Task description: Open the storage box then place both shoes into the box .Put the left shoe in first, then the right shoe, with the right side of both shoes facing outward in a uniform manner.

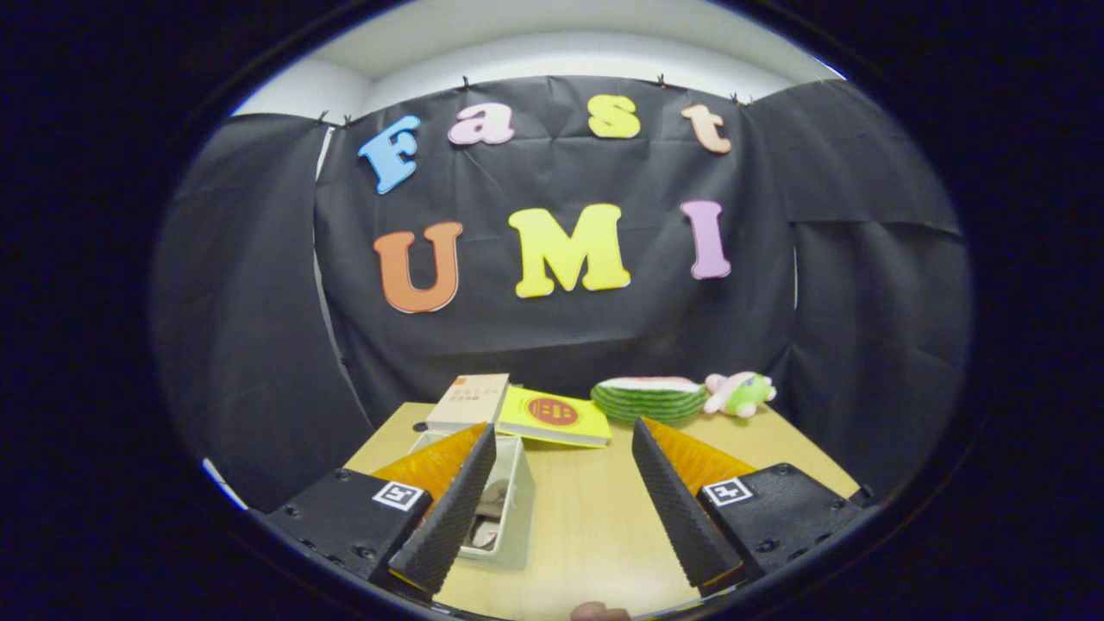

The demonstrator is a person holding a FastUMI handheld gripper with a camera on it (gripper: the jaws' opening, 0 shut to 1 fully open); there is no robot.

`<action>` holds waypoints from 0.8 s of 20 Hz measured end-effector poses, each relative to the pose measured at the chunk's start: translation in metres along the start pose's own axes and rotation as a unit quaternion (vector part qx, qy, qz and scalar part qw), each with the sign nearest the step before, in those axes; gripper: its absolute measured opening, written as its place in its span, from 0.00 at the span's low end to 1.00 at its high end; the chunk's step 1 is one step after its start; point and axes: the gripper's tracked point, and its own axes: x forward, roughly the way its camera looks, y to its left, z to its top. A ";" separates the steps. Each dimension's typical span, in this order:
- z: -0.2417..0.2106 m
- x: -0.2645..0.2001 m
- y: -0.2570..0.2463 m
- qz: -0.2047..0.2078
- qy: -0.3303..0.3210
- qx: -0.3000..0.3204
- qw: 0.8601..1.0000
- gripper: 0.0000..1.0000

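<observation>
The storage box (509,509) is seen toward the left side of the wooden table (595,517), partly hidden behind the left finger (448,509), with its top apparently open. Pale shapes that may be a shoe (490,516) are made out inside, though how many cannot be told. The gripper (561,509) is held above the near edge, its fingers spread wide with nothing between them. Along the far edge a tan book (470,401), a yellow book (554,416), a watermelon-slice toy (651,398) and a small plush toy (739,392) are laid. Opening is judged done; placement looks at least partly complete.
</observation>
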 end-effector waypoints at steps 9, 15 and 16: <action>-0.001 -0.074 -0.012 -0.027 -0.092 -0.015 0.995 1.00; -0.011 -0.092 -0.034 -0.036 -0.109 -0.004 0.993 1.00; -0.014 -0.093 -0.038 -0.037 -0.106 -0.001 0.994 1.00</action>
